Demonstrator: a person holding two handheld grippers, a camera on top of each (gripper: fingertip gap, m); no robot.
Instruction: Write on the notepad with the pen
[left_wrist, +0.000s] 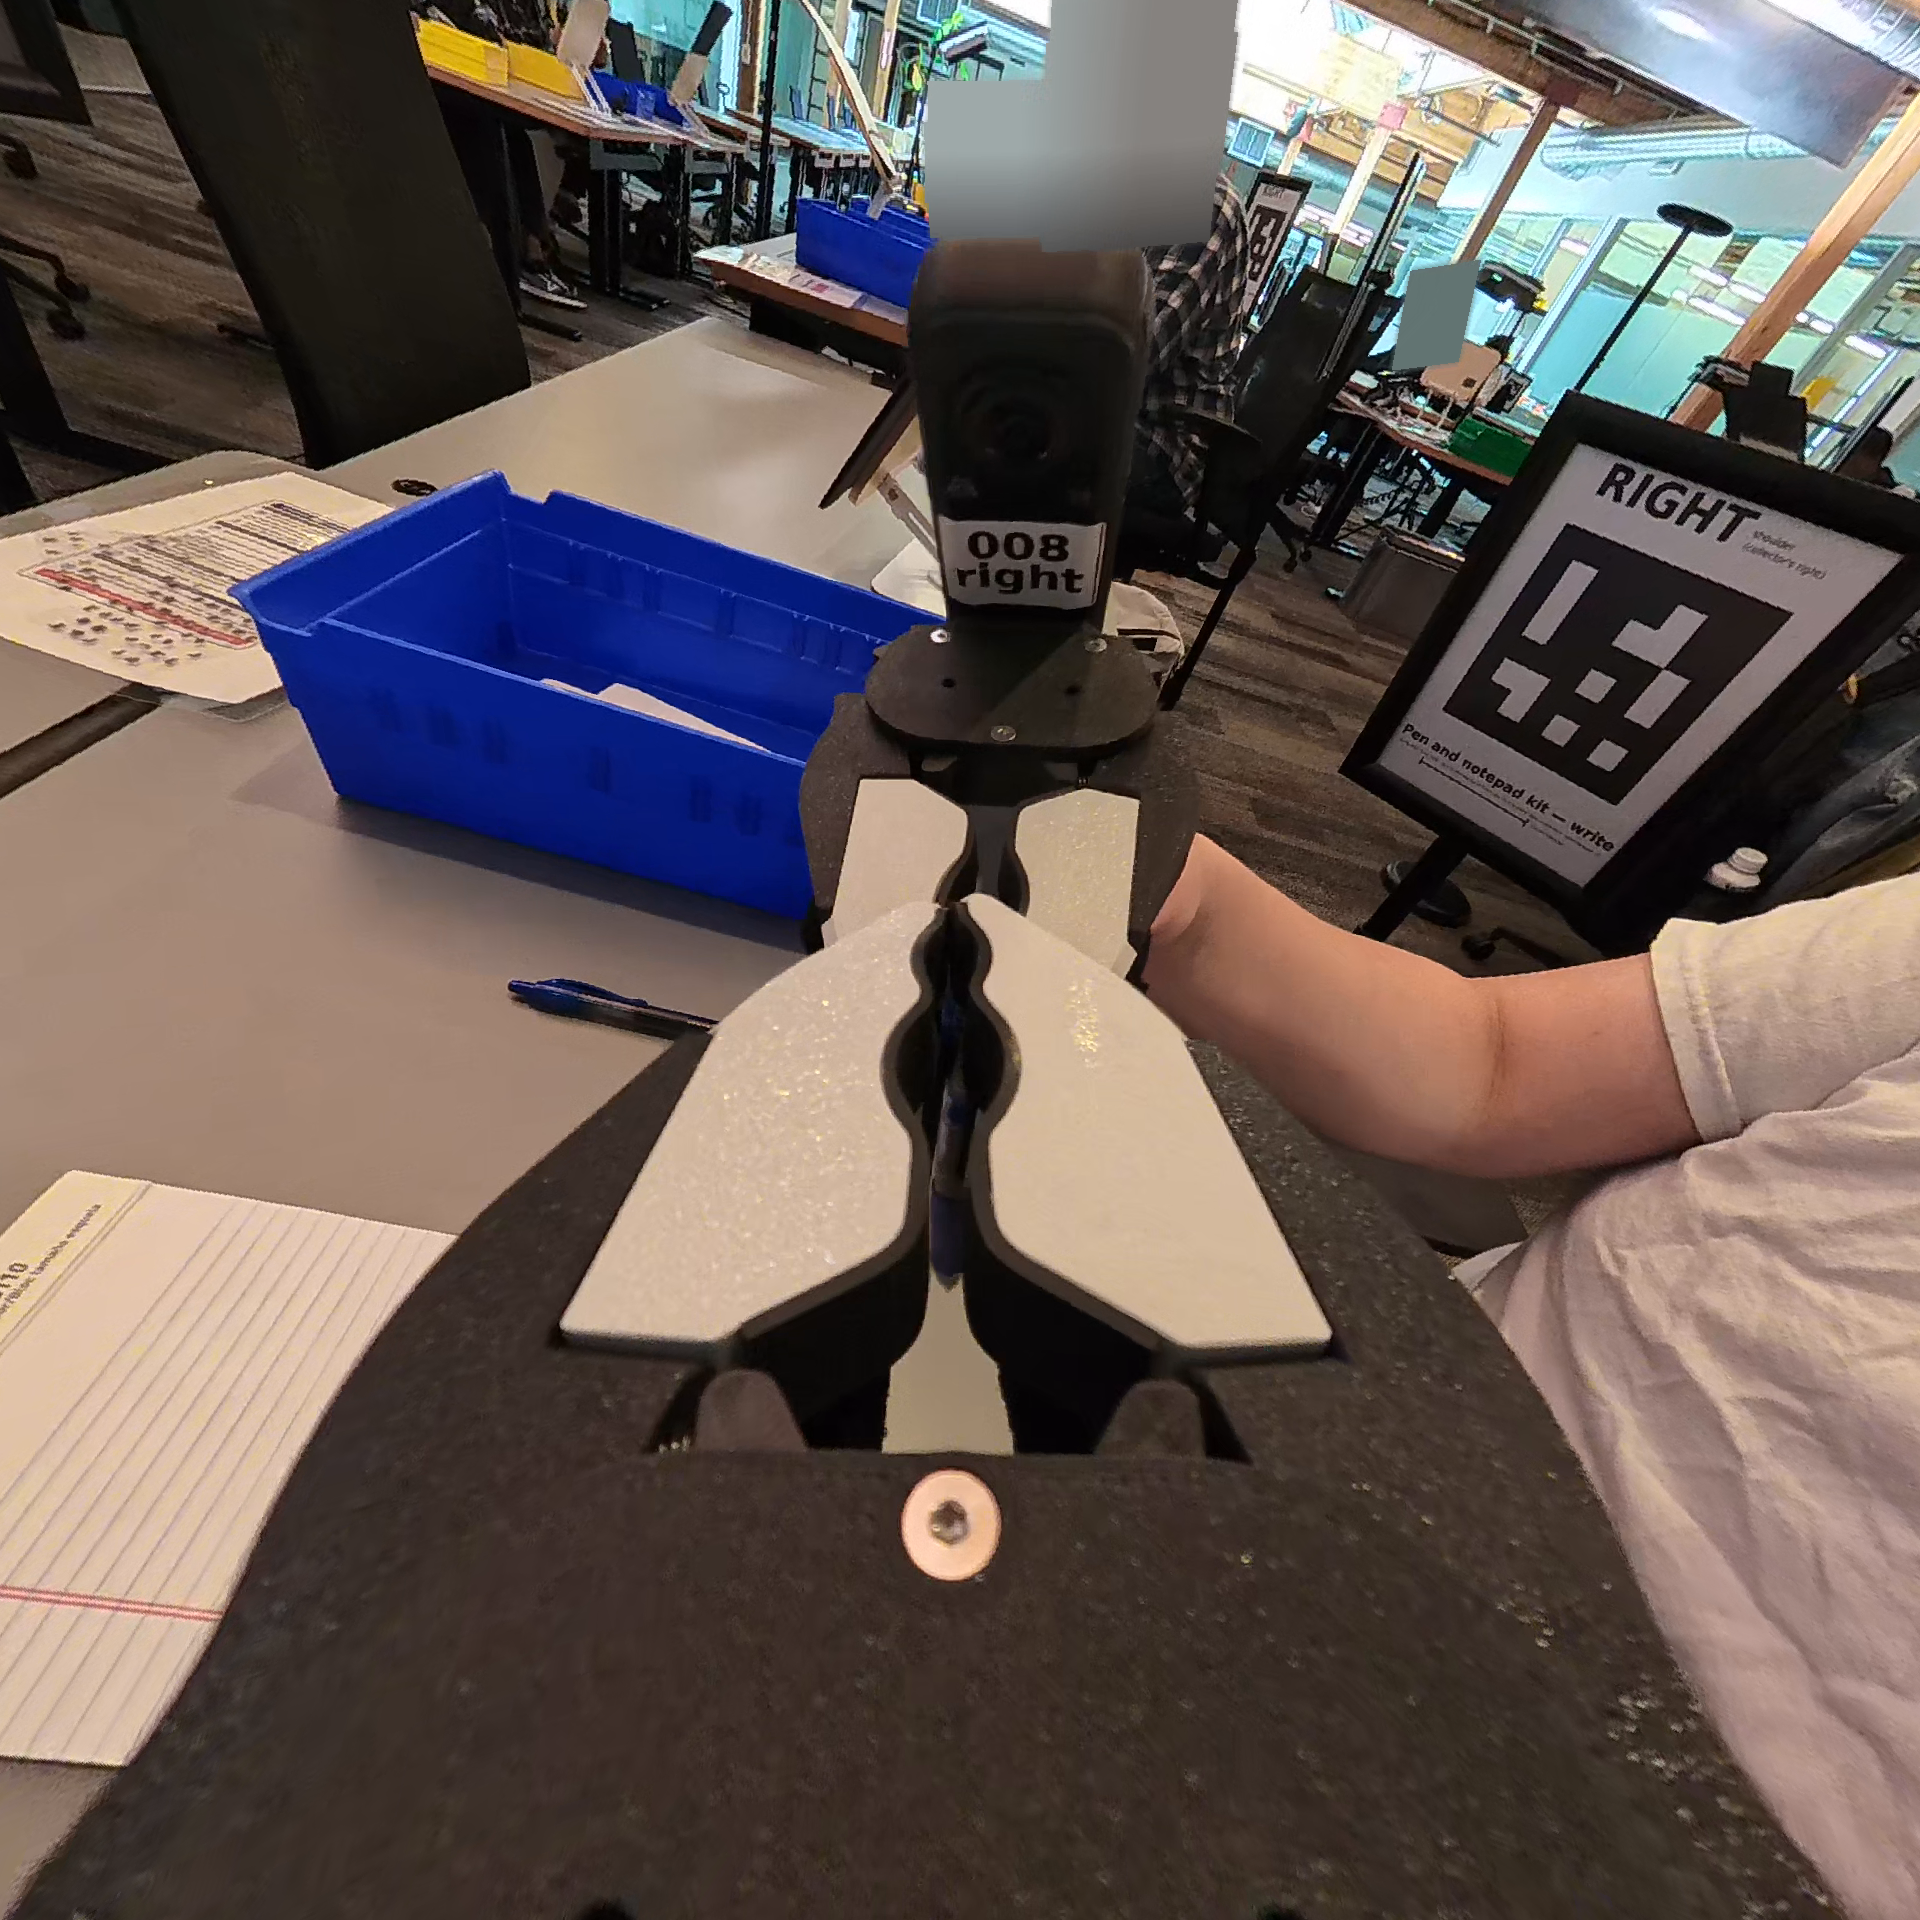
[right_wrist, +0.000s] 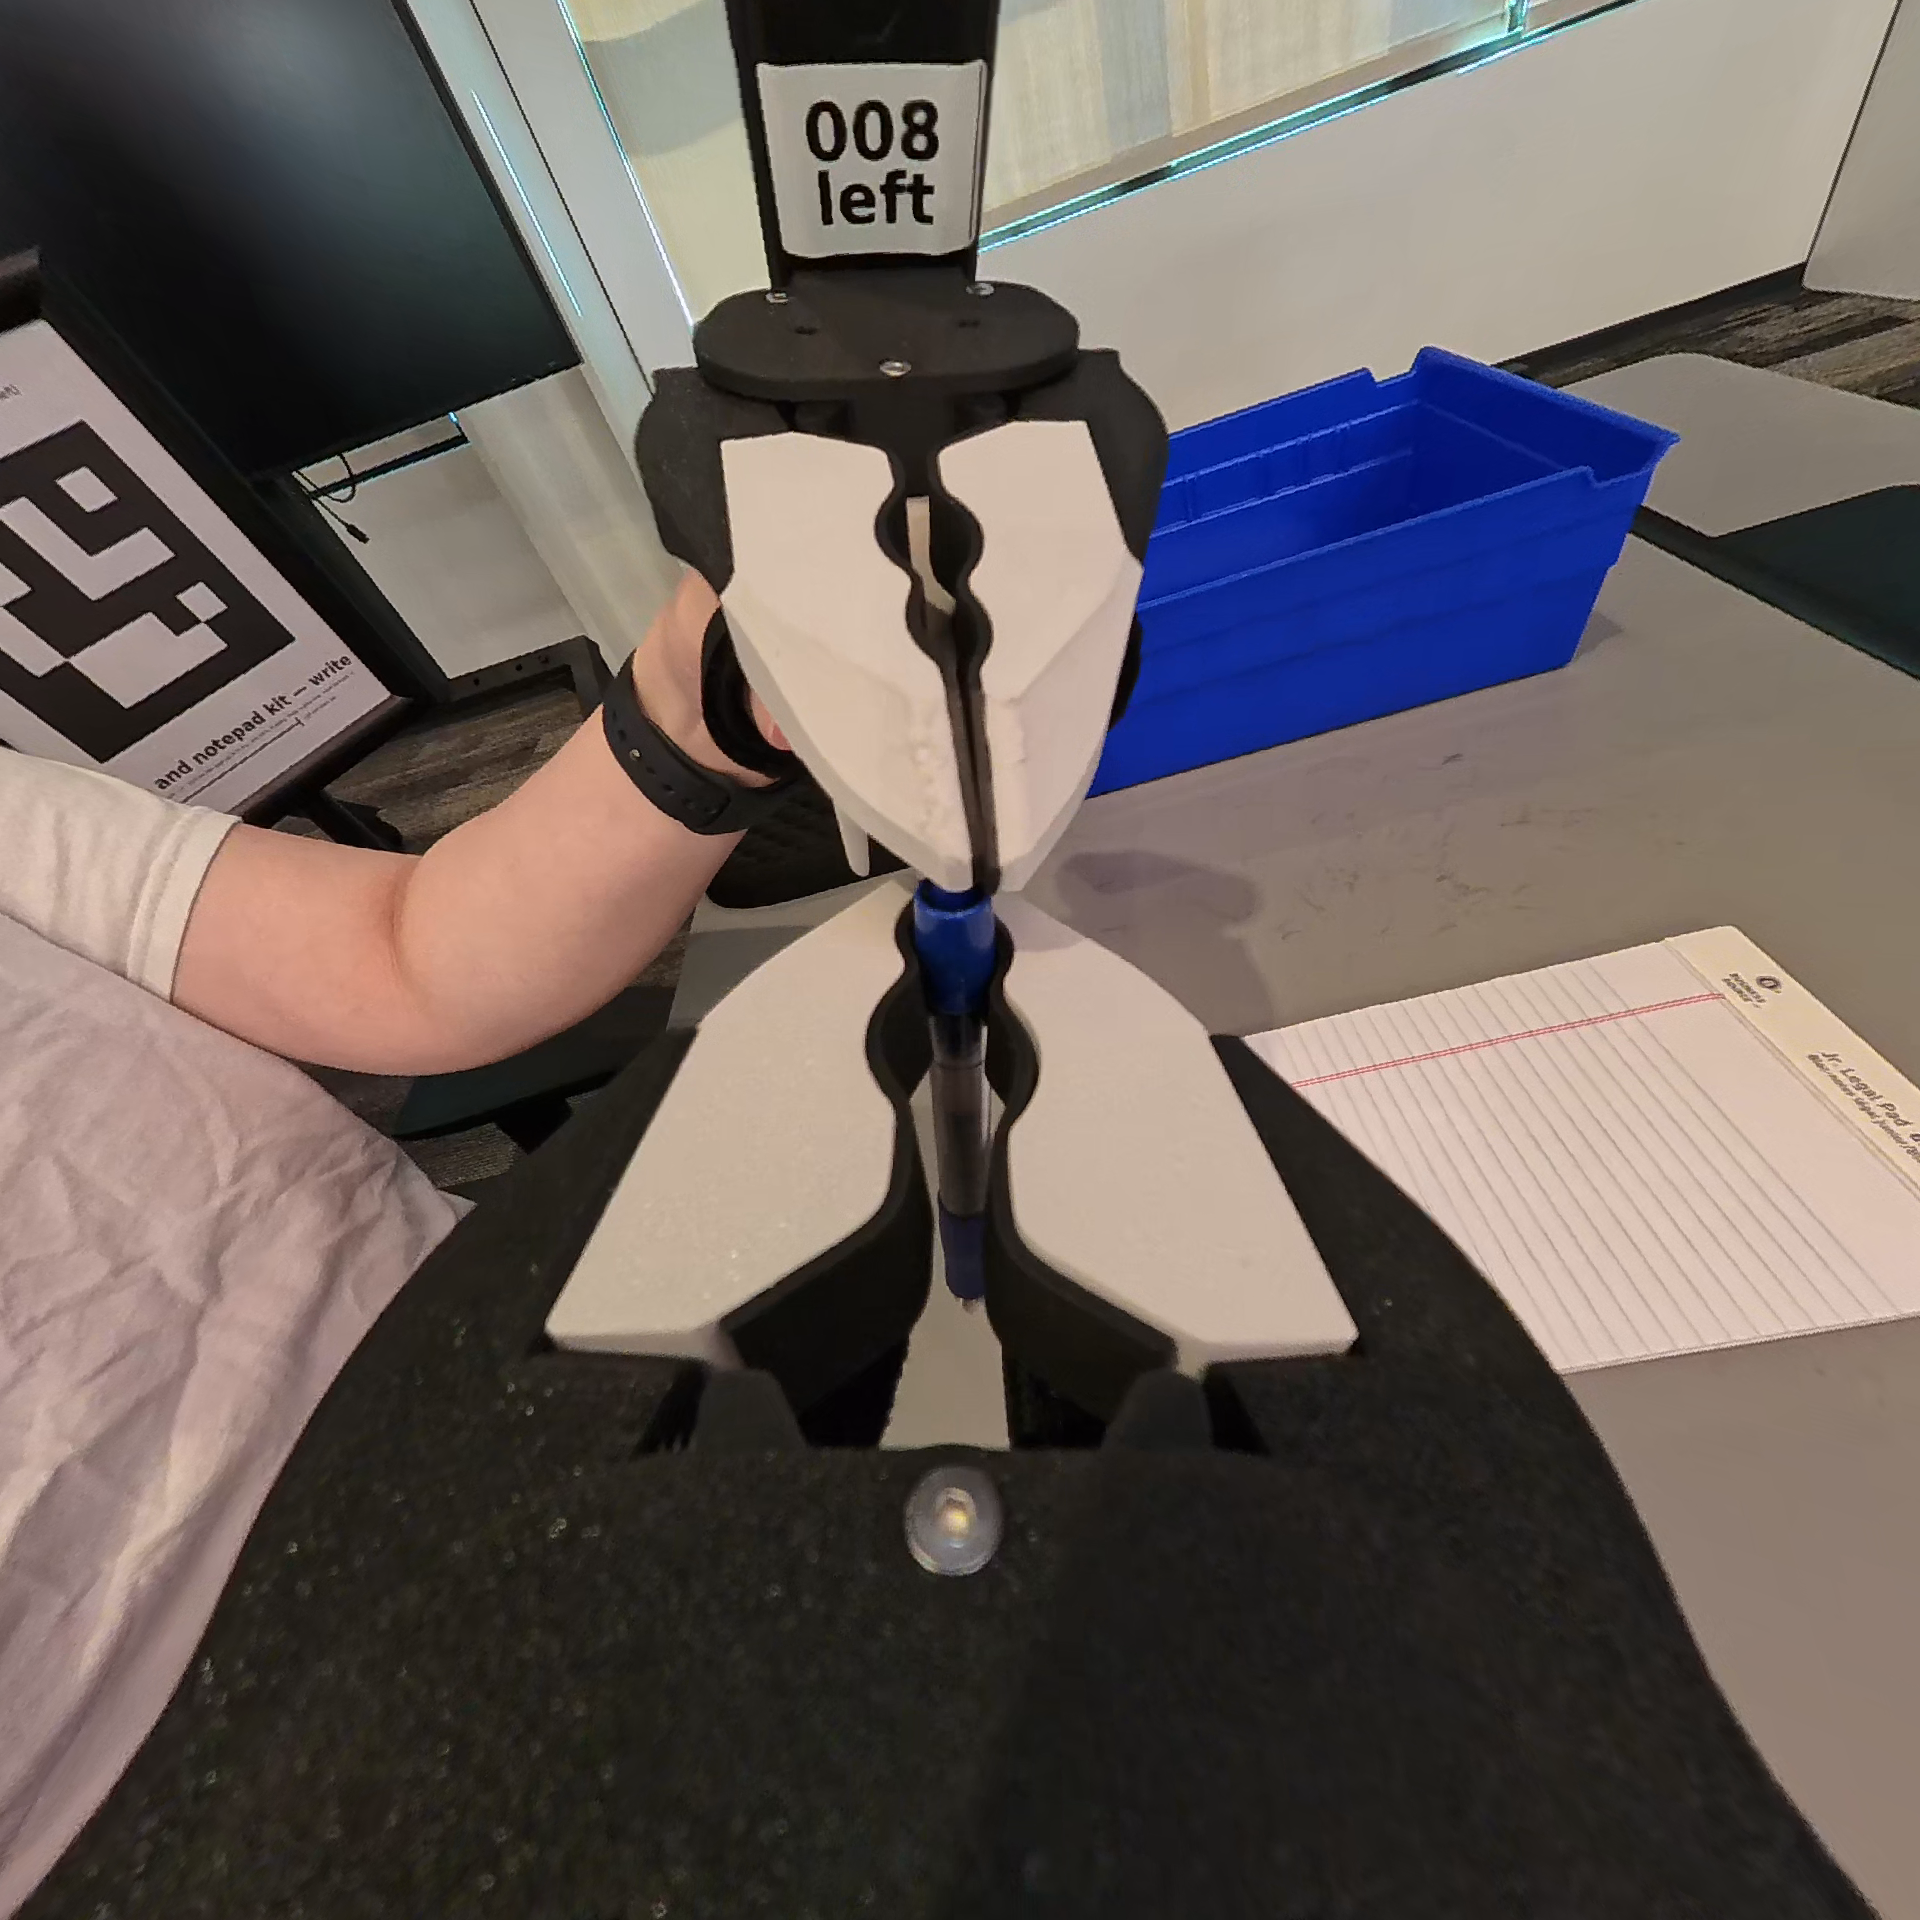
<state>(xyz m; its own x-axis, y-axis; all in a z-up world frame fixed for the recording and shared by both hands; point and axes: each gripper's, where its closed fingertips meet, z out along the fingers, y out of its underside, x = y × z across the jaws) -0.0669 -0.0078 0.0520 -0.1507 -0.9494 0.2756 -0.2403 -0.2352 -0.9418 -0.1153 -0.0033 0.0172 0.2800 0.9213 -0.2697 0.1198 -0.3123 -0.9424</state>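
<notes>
The right tongs (right_wrist: 958, 925) are clenching the pen (right_wrist: 956, 1049) lengthwise in their wavy slot, and the left tongs (left_wrist: 951, 920), white-padded, are pressing shut nose to nose with them at the pen's blue end. A lined notepad (right_wrist: 1558, 1143) is lying flat just beside on the smooth grey table (right_wrist: 1351, 852). Bare tabletop is stretching out to a glossy blue plastic bin (right_wrist: 1403, 582), with a second pen (left_wrist: 603, 1003) resting near it

Glossy blue plastic bin (left_wrist: 540, 665), matt grey tabletop (left_wrist: 312, 987), lined paper notepad (right_wrist: 1621, 1132).
</notes>
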